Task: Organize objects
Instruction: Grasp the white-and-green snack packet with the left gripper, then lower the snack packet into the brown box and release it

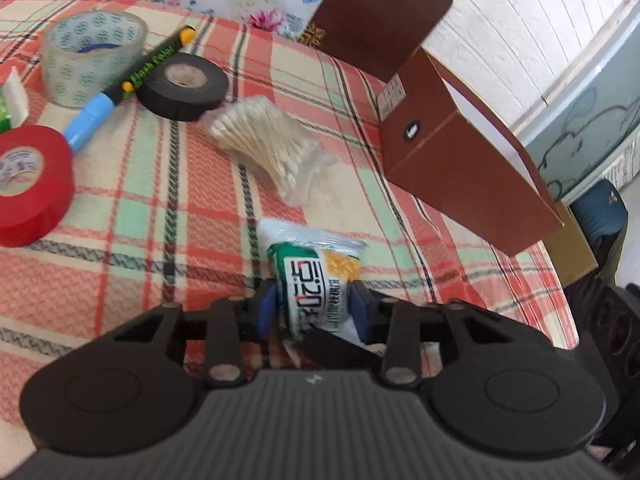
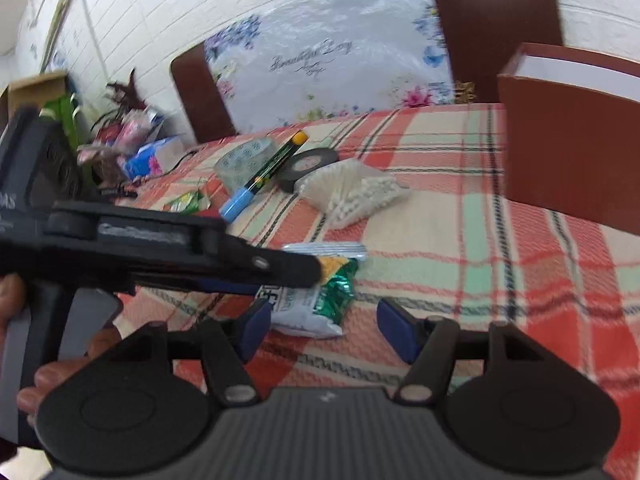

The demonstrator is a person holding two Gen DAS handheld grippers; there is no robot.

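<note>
The left gripper (image 1: 314,312) has its blue pads pressed against both sides of a green and white snack packet (image 1: 316,276), pinching it just above the checked tablecloth (image 1: 140,232). The right gripper (image 2: 324,326) stands spread, nothing between its pads; the same packet lies at its 11 o'clock, with the left gripper reaching in from 9 o'clock, a hand (image 2: 12,300) on its grip.

From the left wrist view, a bag of cotton swabs (image 1: 268,140) lies at 12 o'clock beyond the packet. At 10 o'clock sit three rolls of tape: one black (image 1: 184,84), one clear (image 1: 94,56), one red (image 1: 28,184). One marker (image 1: 128,84) with a blue cap leans across the clear and black rolls. A second green packet (image 1: 8,100) shows at the left edge. At 2 o'clock stands one open brown box (image 1: 460,152), its lid raised.

The tablecloth is plaid in red, cream and mint. Behind it are two brown chair backs (image 2: 200,96), a flowered plastic sheet (image 2: 320,64) and a white panelled wall (image 2: 140,12). Clutter and a cardboard box (image 2: 36,88) sit at the far left in the right wrist view.
</note>
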